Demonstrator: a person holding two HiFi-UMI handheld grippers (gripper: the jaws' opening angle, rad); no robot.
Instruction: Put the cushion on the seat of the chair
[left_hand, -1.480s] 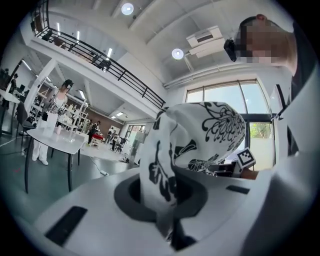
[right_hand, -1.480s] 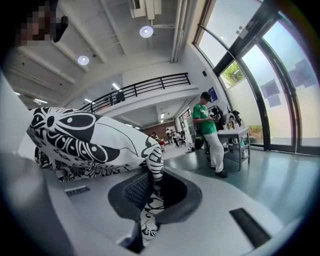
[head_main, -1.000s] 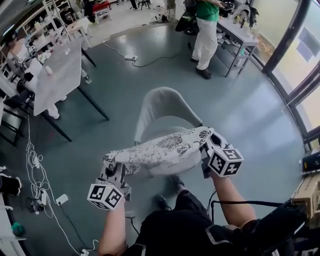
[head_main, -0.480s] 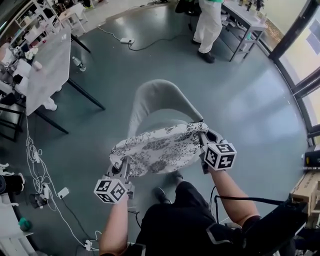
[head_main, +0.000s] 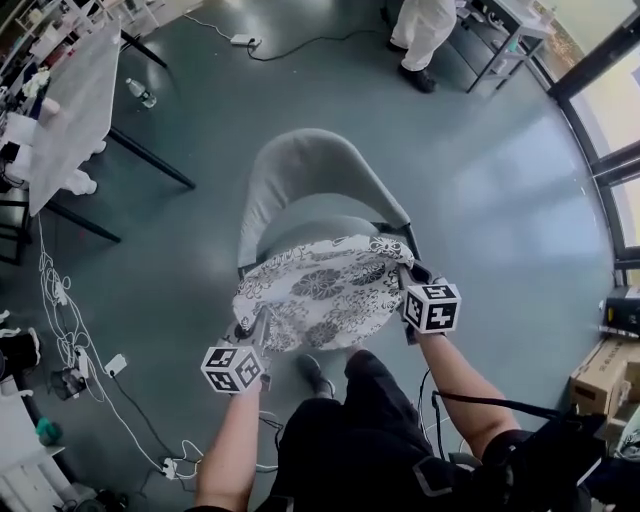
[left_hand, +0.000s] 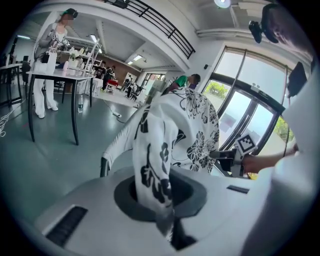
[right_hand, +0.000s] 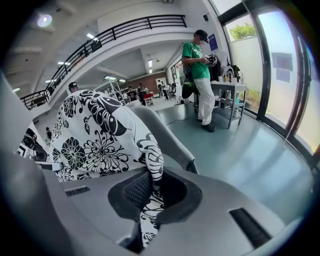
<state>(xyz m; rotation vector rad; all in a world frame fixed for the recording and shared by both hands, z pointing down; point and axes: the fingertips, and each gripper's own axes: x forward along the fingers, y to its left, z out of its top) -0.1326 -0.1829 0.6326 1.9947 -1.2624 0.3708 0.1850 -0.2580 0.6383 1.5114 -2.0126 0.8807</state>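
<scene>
big open room, grey-green floor (head_main: 500, 200), window wall (head_main: 625, 90) down the right side. long white surface (head_main: 70, 100) on dark legs at upper left, clutter along its far edge, well apart from the chair. person (head_main: 425, 30) in white trousers stands at the top by another bench. cables (head_main: 60, 310) trail over the floor at left, cardboard box (head_main: 605, 375) at lower right.

grey chair (head_main: 310, 165) with a curved back stands mid frame, right in front of the wearer. its seat (head_main: 305, 225) shows bare only at the back, near the backrest.

black-and-white floral cushion (head_main: 320, 295) hangs stretched between the two tools, over the front part of the seat. can't tell if its underside touches the seat.

left tool (head_main: 250, 328) is clamped narrow on the cushion's near-left edge, fabric pinched between the jaws. right tool (head_main: 405, 275) is clamped narrow on the right edge, same way.

progress: looks late in the task. cushion is lifted, carried and lined up above the seat. probably left: lower it flat, nudge it back toward the backrest, let go with both tools. not released, so not done.
</scene>
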